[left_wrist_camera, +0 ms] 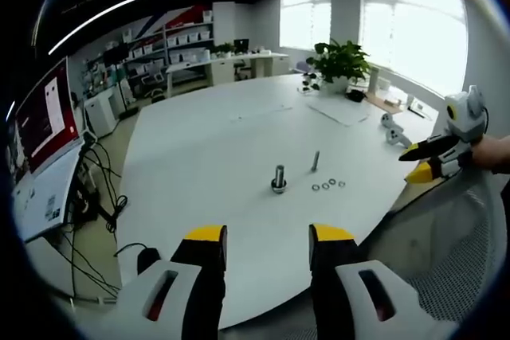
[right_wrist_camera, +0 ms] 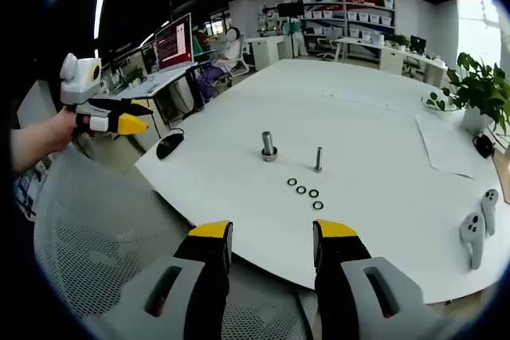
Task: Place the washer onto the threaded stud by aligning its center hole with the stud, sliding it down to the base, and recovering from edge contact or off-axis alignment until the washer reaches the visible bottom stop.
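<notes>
Washers (right_wrist_camera: pixel 305 192), four, small dark flat rings, lie in a loose row on the white table (right_wrist_camera: pixel 374 133), flat on its top, apart from both grippers. In the left gripper view the same row (left_wrist_camera: pixel 328 185) lies just right of the two upright fasteners.

Threaded stud (right_wrist_camera: pixel 318 158): slim, upright, standing free just beyond the washer row; seen also in the left gripper view (left_wrist_camera: pixel 315 160). Its base stop is too small to make out.

Second upright piece (right_wrist_camera: pixel 268 146): thicker bolt-like post on a wider base, beside the stud and apart from it.

Left gripper (left_wrist_camera: pixel 266 246): jaws parted wide, nothing between them, held back from the table edge. It appears in the right gripper view (right_wrist_camera: pixel 119 121) in a person's hand; from that angle the gap between its yellow tips cannot be judged.

Right gripper (right_wrist_camera: pixel 271 243): jaws spread wide and empty, over the near table edge. In the left gripper view it shows (left_wrist_camera: pixel 426 161) at the right, held by a hand.

Handling judgement: each washer is probably light, rigid metal, thin and smooth, so likely to slide on the tabletop or flip out of a pinch. Lying flat, it offers little edge; best hold is likely across the outer rim on opposite sides, leaving the centre hole clear for the stud. The end washer of the row looks easiest to take without nudging its neighbours.

Other items: potted plant (right_wrist_camera: pixel 478 89), two white controllers (right_wrist_camera: pixel 476 231), a dark mouse (right_wrist_camera: pixel 170 144), paper sheets (right_wrist_camera: pixel 448 145).
</notes>
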